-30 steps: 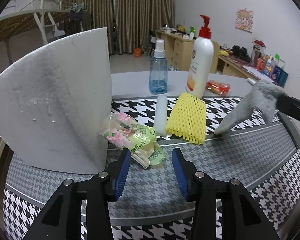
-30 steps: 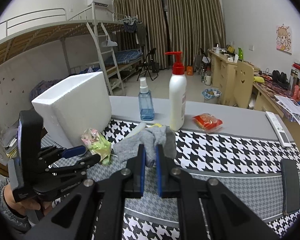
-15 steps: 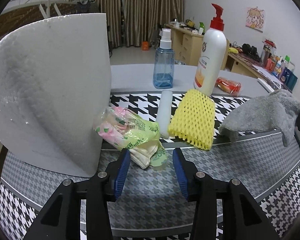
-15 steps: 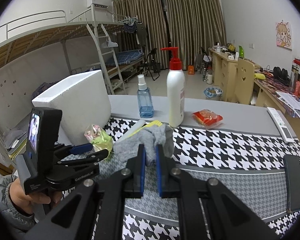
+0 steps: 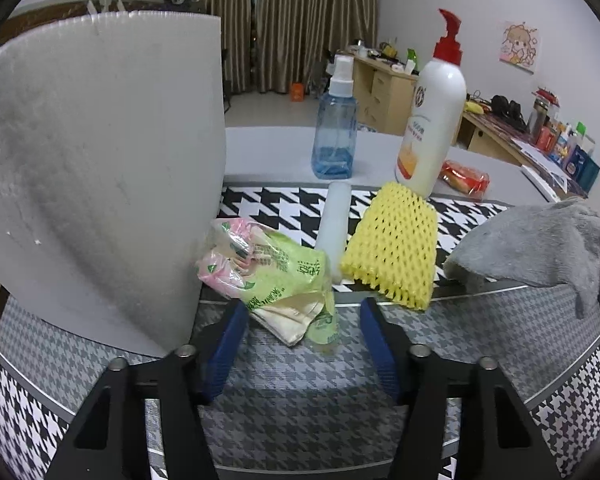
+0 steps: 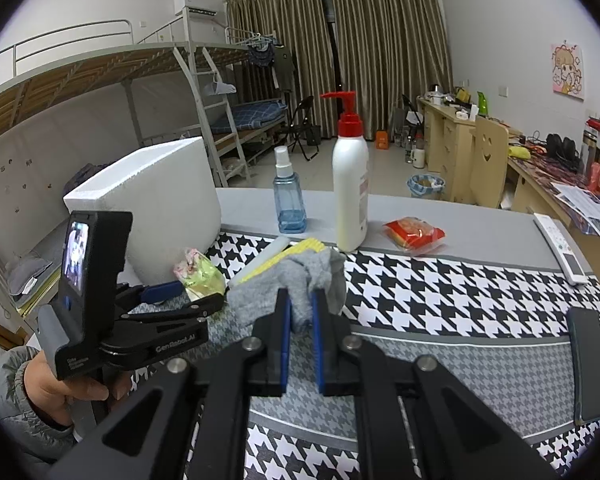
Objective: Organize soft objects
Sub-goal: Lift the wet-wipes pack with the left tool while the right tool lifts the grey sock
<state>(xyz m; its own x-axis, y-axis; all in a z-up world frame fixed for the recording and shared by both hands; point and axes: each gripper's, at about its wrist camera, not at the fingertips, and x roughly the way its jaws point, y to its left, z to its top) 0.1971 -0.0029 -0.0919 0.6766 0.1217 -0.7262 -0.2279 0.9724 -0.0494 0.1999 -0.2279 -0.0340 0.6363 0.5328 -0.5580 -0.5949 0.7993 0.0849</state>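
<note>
**Sock held up, packet lined up next**

Sock (image 6: pixel 300 280) is pinched in the right gripper (image 6: pixel 300 312), jaws nearly closed on a fold of grey fabric, the rest draping over the fingertips and lifted clear of the surface (image 6: pixel 460 300), probably so it can be carried off. Left gripper (image 5: pixel 300 320) sits about half open; its jaws have just been widening, and they straddle the near end of the green-and-pink packet (image 5: pixel 276 276) without pressing it, a setup for a grab, I'd say. Packet lies against the foam box (image 5: pixel 100 180). Just beyond: foam tube (image 5: pixel 334 224), yellow net sleeve (image 5: pixel 392 248). Behind stand the spray bottle (image 5: pixel 336 136) with blue liquid and the pump bottle (image 5: pixel 432 120). Whether anything sits inside the foam box can't be seen.
</note>
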